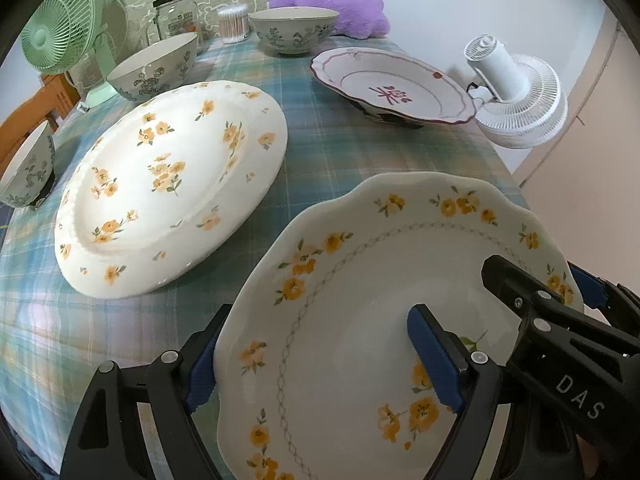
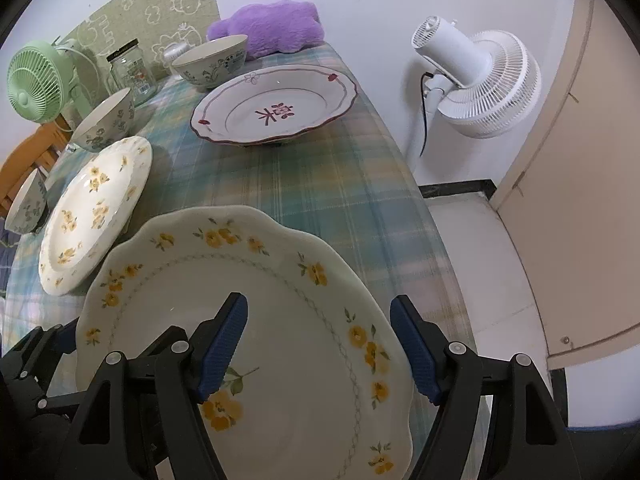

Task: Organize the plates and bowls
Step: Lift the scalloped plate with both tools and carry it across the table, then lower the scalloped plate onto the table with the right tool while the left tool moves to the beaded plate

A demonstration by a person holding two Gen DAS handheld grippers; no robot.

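A scalloped white plate with yellow flowers [image 1: 360, 320] [image 2: 256, 320] sits between both grippers near the table's front edge. My left gripper [image 1: 316, 364] straddles its left rim, one pad under the rim, one pad over the plate. My right gripper [image 2: 320, 348] straddles its right rim the same way. A round yellow-flower plate [image 1: 172, 184] [image 2: 92, 208] lies to the left. A plate with purple trim [image 1: 396, 88] [image 2: 276, 108] rests further back. Three floral bowls [image 1: 156, 68] [image 1: 294, 30] [image 1: 28, 172] stand at the left and back.
A green desk fan [image 1: 60, 28], a glass jar [image 1: 176, 12], a cotton swab box [image 1: 232, 24] and a purple plush [image 1: 332, 4] line the back of the plaid tablecloth [image 1: 332, 152]. A white floor fan [image 2: 476, 80] stands right of the table.
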